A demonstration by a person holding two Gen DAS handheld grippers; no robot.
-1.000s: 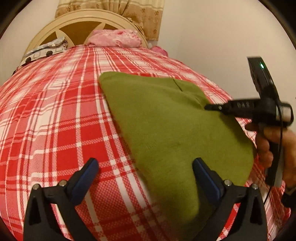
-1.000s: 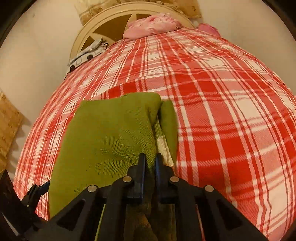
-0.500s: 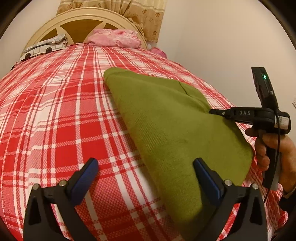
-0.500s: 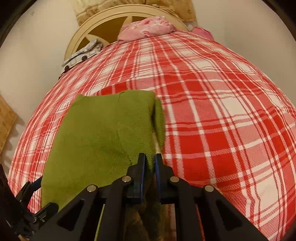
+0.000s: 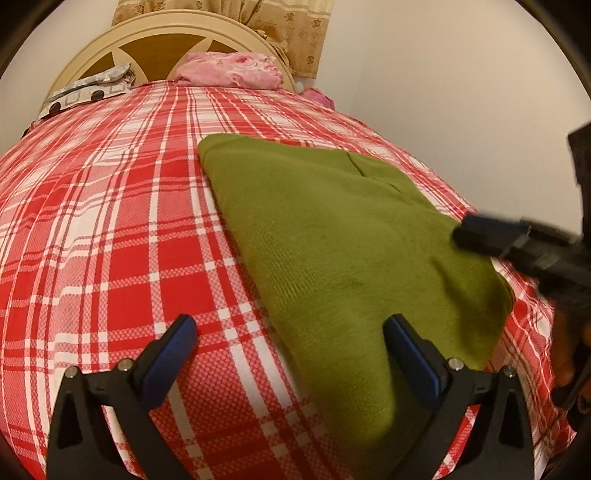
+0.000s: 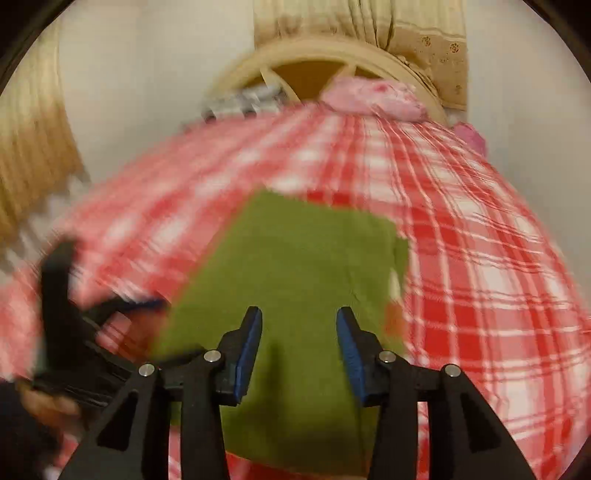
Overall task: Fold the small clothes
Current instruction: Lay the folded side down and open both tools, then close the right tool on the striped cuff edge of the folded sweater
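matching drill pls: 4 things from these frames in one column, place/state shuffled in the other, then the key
Things
1. olive-green knitted garment
2. pink floral pillow
3. left gripper
4. right gripper

Place or state
A. open, one finger over the red plaid bedspread, the other over green knit
B. lying flat, folded, nothing holding it
C. at the head of the bed, against the cream headboard
D. open, both fingers over green knit

Pairs: 1-B, 2-C, 3-A, 4-D

Folded garment (image 5: 332, 251) lies flat on bed (image 5: 110, 240); pillow (image 5: 229, 70) behind it, against headboard (image 5: 166, 33).
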